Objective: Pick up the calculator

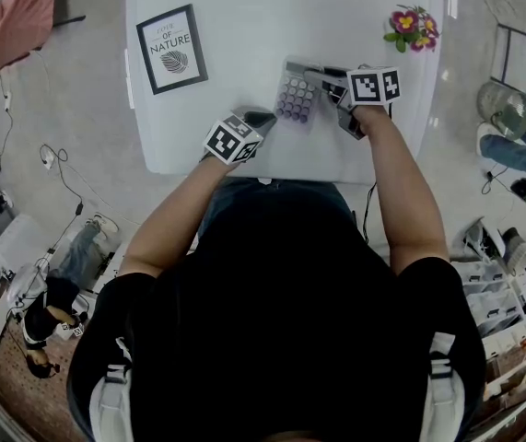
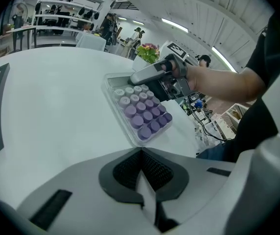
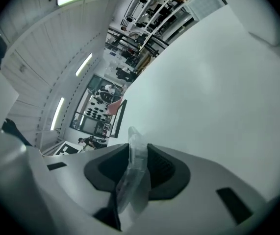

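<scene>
The calculator (image 1: 296, 98), a pale case with rows of round purple keys, lies on the white table (image 1: 207, 118). My right gripper (image 1: 318, 75) reaches in from the right and is shut on its far edge. In the right gripper view the case's thin clear rim (image 3: 134, 163) stands squeezed between the two dark pads. The left gripper view shows the calculator (image 2: 142, 112) just ahead, with the right gripper (image 2: 143, 75) lying over its far end. My left gripper (image 1: 264, 118) hovers at the calculator's near left corner, shut with nothing in it.
A black-framed print (image 1: 171, 48) lies at the table's far left, and a small bunch of flowers (image 1: 413, 26) sits at the far right corner. The table's near edge (image 1: 263, 175) runs close to the person's body.
</scene>
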A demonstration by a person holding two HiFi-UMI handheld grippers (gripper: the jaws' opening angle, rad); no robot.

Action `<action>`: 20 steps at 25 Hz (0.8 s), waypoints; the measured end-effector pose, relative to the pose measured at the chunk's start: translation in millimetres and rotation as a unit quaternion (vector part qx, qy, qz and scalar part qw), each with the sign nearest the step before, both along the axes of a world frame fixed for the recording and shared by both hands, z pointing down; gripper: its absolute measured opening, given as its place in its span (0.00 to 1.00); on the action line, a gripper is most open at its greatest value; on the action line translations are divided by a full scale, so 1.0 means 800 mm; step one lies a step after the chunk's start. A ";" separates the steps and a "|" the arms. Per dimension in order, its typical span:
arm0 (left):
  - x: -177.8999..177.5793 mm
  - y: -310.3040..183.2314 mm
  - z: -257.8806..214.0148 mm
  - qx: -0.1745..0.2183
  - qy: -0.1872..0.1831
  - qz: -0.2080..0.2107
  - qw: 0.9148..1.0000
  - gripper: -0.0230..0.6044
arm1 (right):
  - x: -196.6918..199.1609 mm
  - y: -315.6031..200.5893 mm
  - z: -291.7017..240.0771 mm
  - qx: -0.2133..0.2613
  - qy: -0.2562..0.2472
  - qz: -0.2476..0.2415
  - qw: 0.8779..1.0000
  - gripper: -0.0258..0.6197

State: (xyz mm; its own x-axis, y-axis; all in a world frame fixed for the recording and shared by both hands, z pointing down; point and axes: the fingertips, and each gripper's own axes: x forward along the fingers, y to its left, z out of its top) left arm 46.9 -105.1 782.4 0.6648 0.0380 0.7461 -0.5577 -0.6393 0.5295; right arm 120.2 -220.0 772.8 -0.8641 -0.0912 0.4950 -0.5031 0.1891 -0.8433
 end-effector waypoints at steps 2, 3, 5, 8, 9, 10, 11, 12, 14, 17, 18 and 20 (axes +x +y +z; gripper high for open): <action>0.000 0.000 0.001 -0.001 0.001 0.001 1.000 0.06 | -0.001 -0.001 0.000 -0.015 -0.013 0.017 1.000 0.22; 0.001 0.000 0.001 -0.001 0.002 0.002 1.000 0.06 | -0.001 -0.001 0.001 -0.023 -0.019 0.024 0.999 0.22; 0.001 0.000 0.001 -0.003 0.004 0.002 1.000 0.06 | 0.000 -0.002 0.000 -0.033 -0.029 0.034 0.998 0.22; 0.001 -0.001 0.001 -0.007 0.008 0.000 1.000 0.06 | 0.000 -0.003 0.000 -0.039 -0.034 0.040 0.998 0.22; 0.001 -0.001 0.001 -0.010 0.009 -0.002 1.000 0.06 | 0.000 -0.003 0.000 -0.040 -0.035 0.041 0.998 0.22; 0.001 -0.002 0.001 -0.013 0.010 -0.003 1.000 0.06 | 0.000 -0.003 0.000 -0.041 -0.037 0.043 0.998 0.22; 0.001 -0.002 0.002 -0.014 0.011 -0.004 1.000 0.06 | 0.001 -0.003 0.001 -0.041 -0.038 0.045 0.997 0.22; 0.001 -0.002 0.003 -0.015 0.011 -0.005 1.000 0.06 | 0.002 -0.003 0.001 -0.041 -0.039 0.048 0.997 0.21; 0.000 -0.001 0.003 -0.019 0.013 -0.009 1.000 0.06 | 0.004 -0.001 0.002 -0.042 -0.042 0.053 0.997 0.21; 0.006 -0.001 0.002 -0.022 0.015 -0.015 1.000 0.06 | 0.014 0.002 0.000 -0.040 -0.046 0.058 0.996 0.21; 0.011 -0.001 0.001 -0.022 0.014 -0.015 1.000 0.06 | 0.020 0.004 -0.002 -0.039 -0.047 0.059 0.996 0.21; 0.018 0.000 0.001 -0.020 0.013 -0.015 1.000 0.06 | 0.029 0.006 -0.005 -0.035 -0.047 0.062 0.996 0.21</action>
